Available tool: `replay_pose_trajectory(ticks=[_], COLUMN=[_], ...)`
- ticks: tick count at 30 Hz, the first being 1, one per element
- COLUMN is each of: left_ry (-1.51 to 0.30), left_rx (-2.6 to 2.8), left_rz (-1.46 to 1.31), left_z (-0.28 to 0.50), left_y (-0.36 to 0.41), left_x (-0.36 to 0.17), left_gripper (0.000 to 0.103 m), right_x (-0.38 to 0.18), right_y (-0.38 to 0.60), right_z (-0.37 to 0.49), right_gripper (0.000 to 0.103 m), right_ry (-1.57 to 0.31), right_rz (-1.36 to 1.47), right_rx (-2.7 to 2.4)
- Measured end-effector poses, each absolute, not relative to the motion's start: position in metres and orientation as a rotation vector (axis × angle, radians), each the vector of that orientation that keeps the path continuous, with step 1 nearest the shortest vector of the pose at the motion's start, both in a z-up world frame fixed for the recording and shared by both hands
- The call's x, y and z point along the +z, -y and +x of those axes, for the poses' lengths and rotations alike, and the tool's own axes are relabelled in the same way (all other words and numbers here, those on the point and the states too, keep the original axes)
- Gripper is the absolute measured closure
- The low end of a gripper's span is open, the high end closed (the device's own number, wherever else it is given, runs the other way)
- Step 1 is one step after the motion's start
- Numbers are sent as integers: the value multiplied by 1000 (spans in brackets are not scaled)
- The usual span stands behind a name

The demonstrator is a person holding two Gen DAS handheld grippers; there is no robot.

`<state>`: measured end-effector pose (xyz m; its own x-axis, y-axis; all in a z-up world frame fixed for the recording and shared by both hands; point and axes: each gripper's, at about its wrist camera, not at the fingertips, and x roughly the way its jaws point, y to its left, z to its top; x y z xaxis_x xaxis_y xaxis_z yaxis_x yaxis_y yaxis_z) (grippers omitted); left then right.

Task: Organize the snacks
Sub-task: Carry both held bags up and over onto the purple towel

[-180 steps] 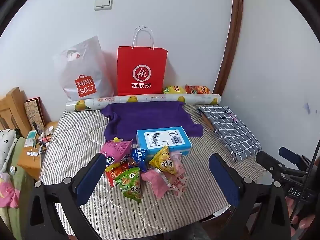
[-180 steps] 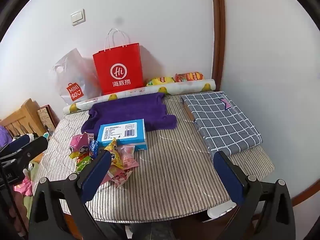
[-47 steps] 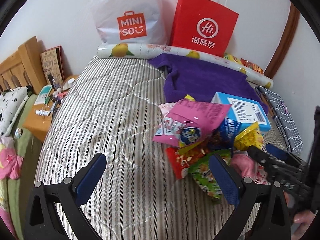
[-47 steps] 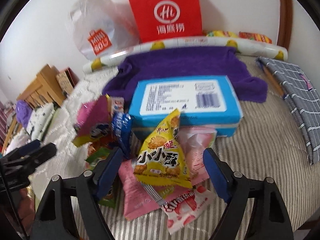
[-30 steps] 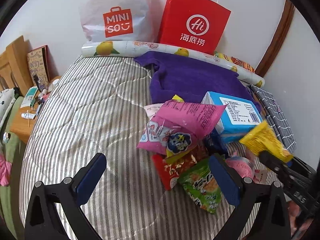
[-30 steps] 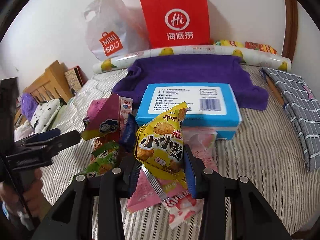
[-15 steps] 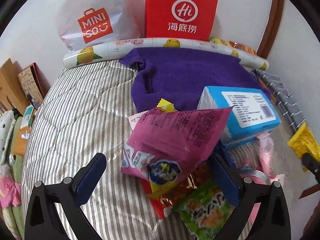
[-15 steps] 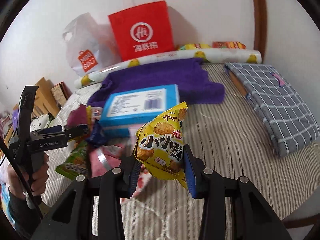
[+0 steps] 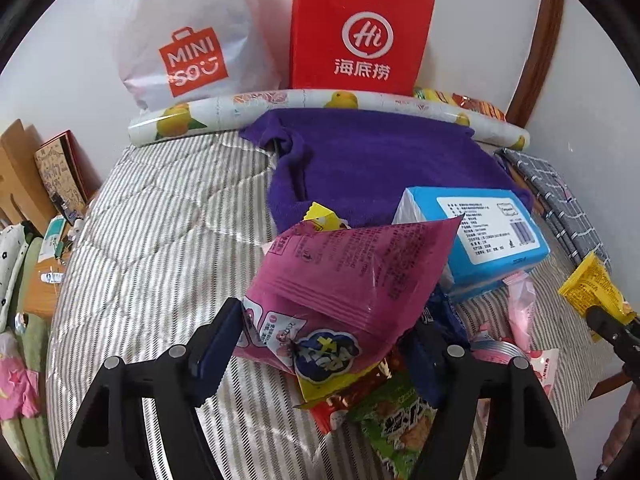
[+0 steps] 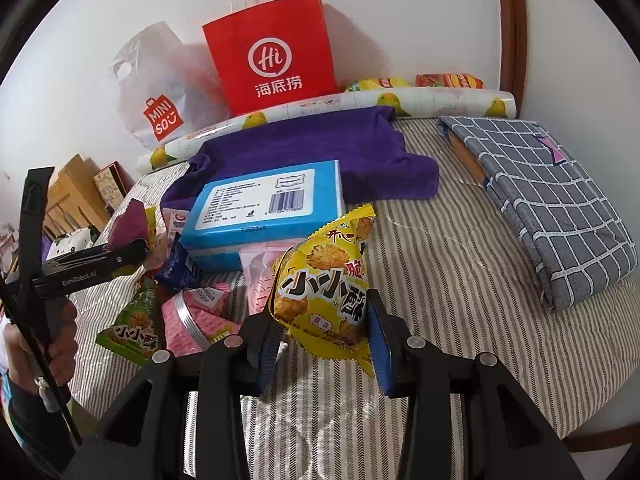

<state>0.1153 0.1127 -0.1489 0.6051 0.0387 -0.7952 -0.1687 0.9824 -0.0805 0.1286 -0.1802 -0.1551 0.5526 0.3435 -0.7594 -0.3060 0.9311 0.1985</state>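
My left gripper (image 9: 320, 344) has its fingers closed in on both sides of a magenta snack bag (image 9: 344, 280) at the top of the snack pile; whether they press on it is unclear. My right gripper (image 10: 324, 344) is shut on a yellow snack bag (image 10: 324, 280) and holds it above the striped mattress (image 10: 440, 280). The yellow bag also shows in the left wrist view (image 9: 592, 284). A green bag (image 10: 132, 328), pink bags (image 10: 196, 312), a dark blue bag (image 10: 176, 268) and a red bag (image 9: 348, 396) lie in a pile before a blue box (image 10: 268, 204).
A purple towel (image 9: 380, 160) lies behind the box. A red paper bag (image 10: 276, 52), a white Miniso bag (image 9: 188, 40) and a fruit-print roll (image 10: 360, 104) line the wall. A grey checked bundle (image 10: 552, 200) lies at right. Two snack packs (image 10: 448, 80) sit behind the roll.
My left gripper has narrowed around the magenta bag. My right gripper, still holding the yellow bag, has moved a little further right, off the pile.
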Motion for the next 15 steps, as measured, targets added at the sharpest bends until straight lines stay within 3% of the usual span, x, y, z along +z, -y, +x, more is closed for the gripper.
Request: replay_pose_trajectory(ticks=[15], left_ry=[-855], left_rx=[-18], left_rz=[-168], left_z=[91], left_y=[-70], left_x=[-100], left_gripper=[30], right_x=[-119], right_y=[174], right_z=[114], right_gripper=[64], right_ry=[-848], right_rz=[41], right_rx=[395])
